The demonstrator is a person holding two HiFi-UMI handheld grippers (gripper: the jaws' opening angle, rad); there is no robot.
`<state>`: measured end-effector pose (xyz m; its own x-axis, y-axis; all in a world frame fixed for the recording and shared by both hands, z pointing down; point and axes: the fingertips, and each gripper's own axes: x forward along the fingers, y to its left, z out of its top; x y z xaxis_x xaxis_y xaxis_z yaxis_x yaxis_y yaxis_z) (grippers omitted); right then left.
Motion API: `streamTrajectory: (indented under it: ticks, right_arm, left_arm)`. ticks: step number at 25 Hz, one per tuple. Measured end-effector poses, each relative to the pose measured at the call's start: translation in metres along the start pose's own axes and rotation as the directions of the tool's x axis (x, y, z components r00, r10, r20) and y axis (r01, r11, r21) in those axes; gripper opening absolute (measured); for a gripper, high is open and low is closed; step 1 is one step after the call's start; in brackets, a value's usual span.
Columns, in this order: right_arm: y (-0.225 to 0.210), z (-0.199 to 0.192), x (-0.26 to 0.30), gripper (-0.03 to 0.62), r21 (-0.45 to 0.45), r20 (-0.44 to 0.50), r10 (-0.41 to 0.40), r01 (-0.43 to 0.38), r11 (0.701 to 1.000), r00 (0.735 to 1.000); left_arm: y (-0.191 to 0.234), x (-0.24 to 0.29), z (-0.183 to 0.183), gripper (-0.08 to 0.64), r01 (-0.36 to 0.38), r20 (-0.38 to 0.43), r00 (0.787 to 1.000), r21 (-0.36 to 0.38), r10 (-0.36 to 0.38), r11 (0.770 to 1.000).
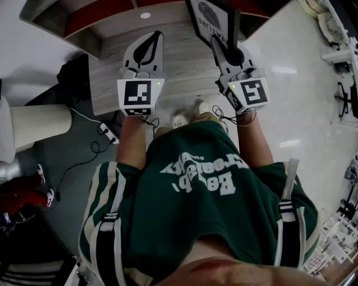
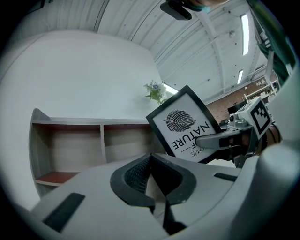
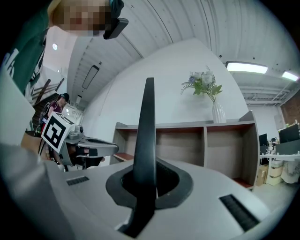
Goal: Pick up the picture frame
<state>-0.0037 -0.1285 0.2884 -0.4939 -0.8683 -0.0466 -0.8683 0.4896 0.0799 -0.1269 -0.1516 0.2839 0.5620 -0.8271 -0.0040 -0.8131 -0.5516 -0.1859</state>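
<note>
Black-edged picture frame (image 1: 210, 17), item one. Location? (clerk)

Item one: in my right gripper (image 1: 218, 43), held up in front of the person, above the far part of the wooden tabletop (image 1: 184, 67). I judge it clear of the wood, though its lowest corner is hidden from me. White print, leaf motif, turned on the diagonal. (operator)

Grip, and the reason for it? (clerk)

Jaws pinched nearly together across the frame's thickness, on one edge. The right gripper view shows the frame edge-on, a dark blade rising from between the pads. I take that as the sensible hold: a thin, flat thing offers little but its rim. Risk, by my estimate: it may pivot in so narrow a bite, which could account for the tilt. (operator)

Item two, left gripper (image 1: 155, 40)? (clerk)

Jaws together, nothing between them. Held level beside the right one, apart from the frame. I read it as parked out of the way, yet near enough to steady the frame if wanted. (operator)

Background? (clerk)

Open shelf unit (image 3: 187, 125) against the wall, vase of flowers (image 3: 216, 112) on top. Neither touched. Task status, my judgement: the pick-up is done in substance. (operator)
</note>
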Motion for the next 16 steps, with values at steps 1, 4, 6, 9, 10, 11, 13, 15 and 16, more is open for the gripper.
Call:
streamTrajectory:
  ticks: [1,4,6,9,10,11,13,15,16]
  right_arm:
    - [0.000,-0.001,0.000,0.038,0.003,-0.001,-0.002,0.002,1.000,1.000]
    - [0.001,-0.001,-0.001,0.038,0.013,0.001,-0.002,0.002,1.000,1.000]
    - [0.002,0.000,-0.002,0.038,0.015,0.004,0.003,-0.003,1.000,1.000]
    - [0.004,0.002,-0.002,0.038,0.017,0.009,0.009,-0.009,1.000,1.000]
    - [0.004,0.002,-0.003,0.038,0.016,0.009,0.010,-0.011,1.000,1.000]
    - [0.005,0.002,-0.003,0.038,0.015,0.008,0.011,-0.011,1.000,1.000]
    - [0.007,0.002,-0.003,0.038,0.019,0.009,0.011,-0.012,1.000,1.000]
    - [0.009,0.003,-0.004,0.038,0.023,0.012,0.012,-0.013,1.000,1.000]
    - [0.011,0.003,-0.004,0.038,0.024,0.013,0.013,-0.013,1.000,1.000]
  left_arm:
    - [0.000,-0.001,-0.001,0.018,0.000,0.000,1.000,-0.001,0.000,1.000]
    - [-0.002,-0.001,-0.002,0.018,0.004,0.000,1.000,-0.001,-0.004,1.000]
    - [-0.004,-0.001,-0.003,0.018,0.008,-0.005,1.000,0.002,-0.008,1.000]
    - [-0.005,-0.002,-0.004,0.018,0.009,-0.010,1.000,0.003,-0.009,1.000]
    - [-0.005,-0.003,-0.005,0.018,0.008,-0.010,1.000,0.001,-0.008,1.000]
    - [-0.005,-0.004,-0.005,0.018,0.008,-0.009,1.000,0.000,-0.008,1.000]
    - [-0.004,-0.006,-0.005,0.018,0.007,-0.007,1.000,0.000,-0.007,1.000]
    - [-0.003,-0.008,-0.005,0.018,0.006,-0.005,1.000,0.000,-0.006,1.000]
    - [-0.002,-0.010,-0.005,0.018,0.005,-0.004,1.000,0.000,-0.005,1.000]
